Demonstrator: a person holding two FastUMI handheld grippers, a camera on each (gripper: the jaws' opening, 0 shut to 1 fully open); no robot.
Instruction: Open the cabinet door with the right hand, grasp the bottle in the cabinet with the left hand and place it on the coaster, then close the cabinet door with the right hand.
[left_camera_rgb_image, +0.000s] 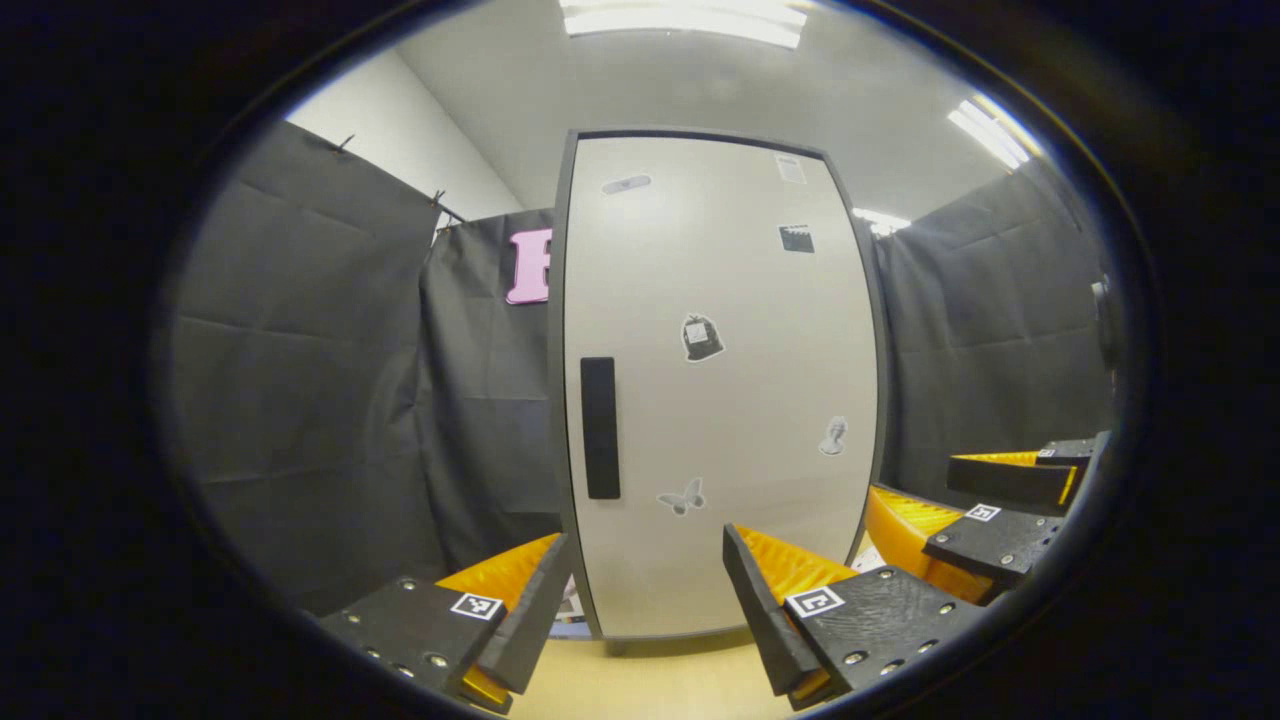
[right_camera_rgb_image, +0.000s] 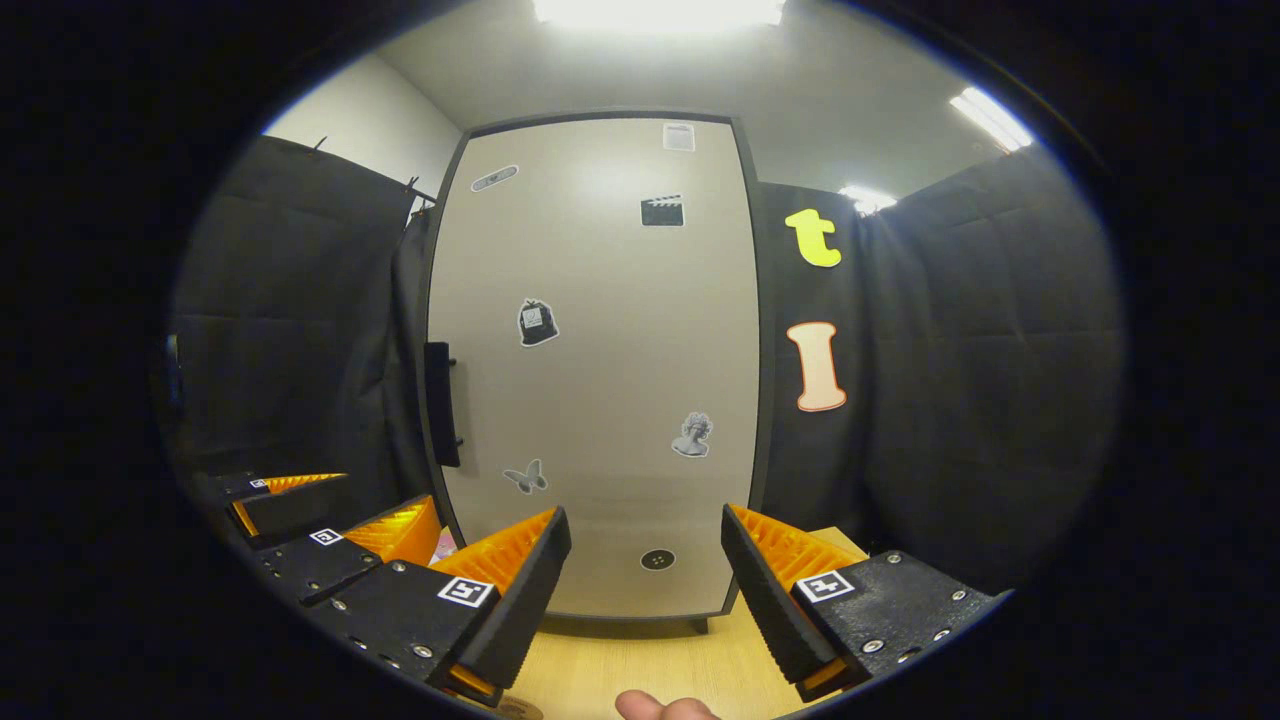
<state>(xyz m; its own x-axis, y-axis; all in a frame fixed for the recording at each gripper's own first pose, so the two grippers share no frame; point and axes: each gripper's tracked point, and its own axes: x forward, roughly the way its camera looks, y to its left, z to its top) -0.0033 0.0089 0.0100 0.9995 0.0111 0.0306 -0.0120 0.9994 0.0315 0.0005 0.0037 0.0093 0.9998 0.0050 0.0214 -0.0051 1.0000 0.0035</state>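
A tall pale cabinet door (left_camera_rgb_image: 720, 400) stands closed in front of me, with small stickers on it. Its black vertical handle (left_camera_rgb_image: 600, 428) sits near the door's left edge, and in the right gripper view the handle (right_camera_rgb_image: 441, 403) shows side-on. Whatever is inside the cabinet is hidden behind the door. My left gripper (left_camera_rgb_image: 648, 545) is open and empty, a short way before the door's lower part. My right gripper (right_camera_rgb_image: 644, 520) is open too, facing the door (right_camera_rgb_image: 600, 380) low down. Each shows beside the other: right gripper (left_camera_rgb_image: 910, 482), left gripper (right_camera_rgb_image: 385, 488).
The cabinet stands on a light wooden table (right_camera_rgb_image: 620, 660). Black cloth walls close in on both sides. A fingertip (right_camera_rgb_image: 665, 708) shows at the bottom edge, and a round brownish rim (right_camera_rgb_image: 520, 711) lies on the table beside it.
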